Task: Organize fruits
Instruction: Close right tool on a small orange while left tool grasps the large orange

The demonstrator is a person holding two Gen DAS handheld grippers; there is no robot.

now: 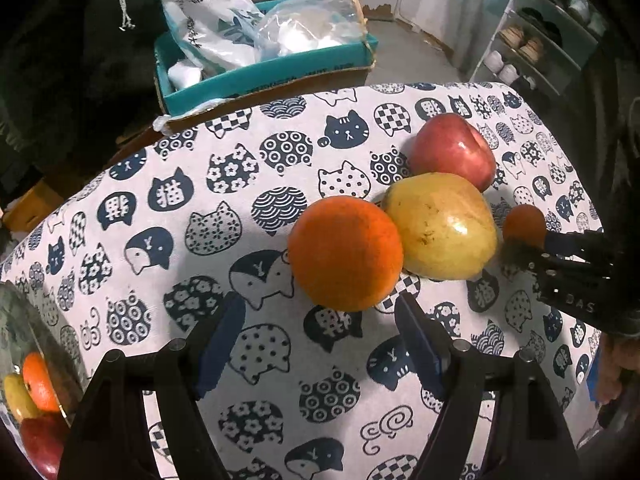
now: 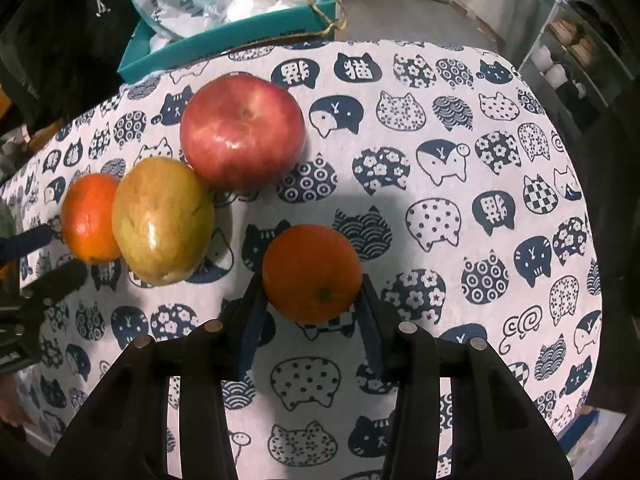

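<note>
Grasp step: right claw (image 2: 312, 292) clenched on small orange (image 2: 312, 274), sitting on tabletop (image 2: 460, 92) apart from the fruit row. Left claw (image 1: 320, 320) spread, just short of big orange (image 1: 345, 253). Next: lift, place with the others.

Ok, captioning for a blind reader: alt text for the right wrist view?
The right gripper has its jaws shut on a small orange on a cat-print tablecloth. To the left, a red apple, a yellow pear and another orange sit together.
</note>
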